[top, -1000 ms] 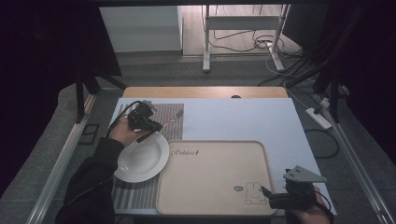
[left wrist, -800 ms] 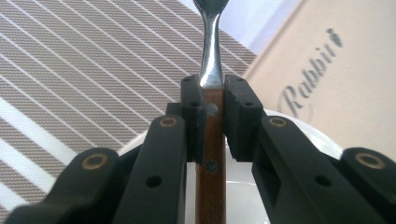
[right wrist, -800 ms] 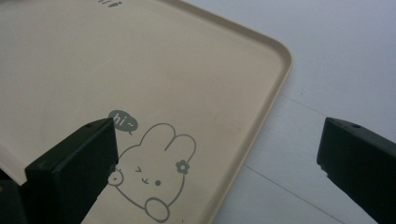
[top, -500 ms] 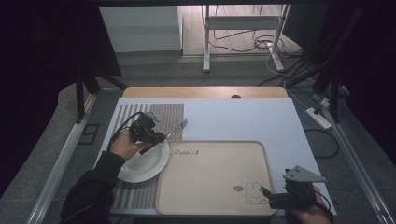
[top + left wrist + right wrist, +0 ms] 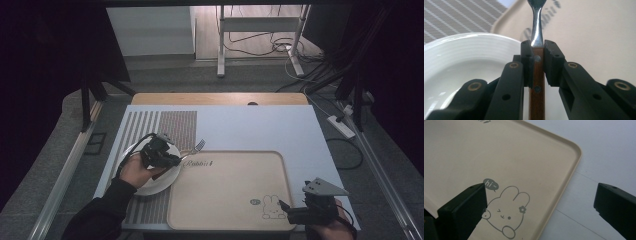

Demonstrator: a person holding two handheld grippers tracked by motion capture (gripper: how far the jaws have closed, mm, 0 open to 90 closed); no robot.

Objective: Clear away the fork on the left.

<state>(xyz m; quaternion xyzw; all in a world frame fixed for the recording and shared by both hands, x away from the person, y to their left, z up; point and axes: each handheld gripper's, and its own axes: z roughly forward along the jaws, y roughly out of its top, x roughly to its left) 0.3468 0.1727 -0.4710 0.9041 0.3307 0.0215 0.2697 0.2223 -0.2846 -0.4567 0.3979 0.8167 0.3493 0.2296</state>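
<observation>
The left gripper point(image 5: 537, 53) pinches the wooden handle of a fork point(image 5: 537, 30), whose tines are cut off at the top edge of the left gripper view and show faintly in the high view, left of centre, past the white plate point(image 5: 150, 186) towards the beige tray point(image 5: 230, 220). The right gripper point(image 5: 541, 202) stands spread wide with nothing between its jaws, at the tray's lower right corner over the printed rabbit point(image 5: 505, 217). The plate, partly covered by the left hand point(image 5: 134, 170), and the tray both lie bare.

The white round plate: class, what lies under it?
The white round plate rests on a grey striped placemat. The left gripper and hand cover part of the plate.
</observation>
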